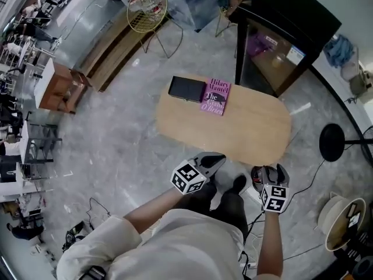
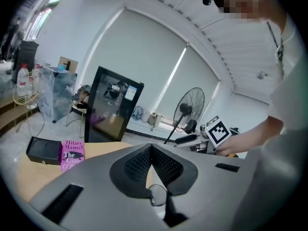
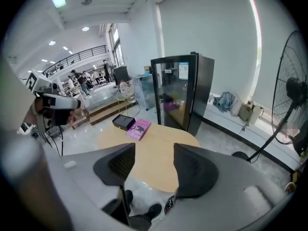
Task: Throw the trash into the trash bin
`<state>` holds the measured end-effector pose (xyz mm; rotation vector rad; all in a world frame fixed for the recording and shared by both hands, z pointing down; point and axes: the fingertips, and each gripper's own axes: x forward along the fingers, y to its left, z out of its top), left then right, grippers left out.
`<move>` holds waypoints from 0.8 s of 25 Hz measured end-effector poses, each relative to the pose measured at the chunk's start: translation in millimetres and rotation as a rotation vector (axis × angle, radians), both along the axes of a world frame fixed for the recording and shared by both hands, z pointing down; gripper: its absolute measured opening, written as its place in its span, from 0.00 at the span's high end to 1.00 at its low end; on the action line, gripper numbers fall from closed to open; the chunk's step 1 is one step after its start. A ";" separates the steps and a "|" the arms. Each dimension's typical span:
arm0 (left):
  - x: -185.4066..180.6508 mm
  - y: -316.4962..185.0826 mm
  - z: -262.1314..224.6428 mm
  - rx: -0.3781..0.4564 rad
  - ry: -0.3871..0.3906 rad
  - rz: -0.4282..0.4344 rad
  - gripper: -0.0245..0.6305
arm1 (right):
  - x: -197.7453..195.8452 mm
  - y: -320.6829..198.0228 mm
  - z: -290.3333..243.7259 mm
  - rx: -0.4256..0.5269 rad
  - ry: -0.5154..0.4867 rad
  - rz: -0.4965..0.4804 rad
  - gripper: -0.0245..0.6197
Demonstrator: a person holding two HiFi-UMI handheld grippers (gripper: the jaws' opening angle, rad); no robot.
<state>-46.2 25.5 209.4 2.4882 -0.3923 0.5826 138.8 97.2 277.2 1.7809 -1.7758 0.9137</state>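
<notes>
My left gripper (image 1: 219, 158) hangs over the floor just off the near edge of the oval wooden table (image 1: 245, 130). In the left gripper view its fingertips meet, shut with nothing between them (image 2: 151, 148). My right gripper (image 1: 270, 172) is beside it to the right, also short of the table. It stands open with an empty gap (image 3: 154, 163). On the table's far end lie a black box (image 1: 186, 88) and a pink book (image 1: 215, 96). I cannot make out any trash or a trash bin in these views.
A black glass-door cabinet (image 1: 282, 39) stands behind the table. A floor fan's round base (image 1: 332, 142) is at the right, and a pale round object (image 1: 341, 220) lies lower right. A wire basket stool (image 1: 147, 7) and wooden steps (image 1: 116, 48) are far left. My shoes (image 1: 230, 188) are on the marble floor.
</notes>
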 end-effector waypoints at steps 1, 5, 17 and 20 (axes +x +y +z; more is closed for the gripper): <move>-4.9 -3.5 -12.8 0.012 0.009 -0.025 0.95 | -2.9 -3.8 -14.1 0.022 -0.005 -0.007 0.56; -21.8 -10.9 -57.7 0.051 0.032 -0.098 0.95 | -14.5 -13.1 -69.1 0.102 0.000 -0.042 0.61; -39.7 -13.8 -183.6 0.212 0.109 -0.182 0.95 | -19.2 -22.2 -215.2 0.334 0.036 -0.078 0.81; -43.2 -18.2 -202.1 0.239 0.114 -0.197 0.95 | -11.7 -22.5 -238.1 0.375 0.036 -0.061 0.84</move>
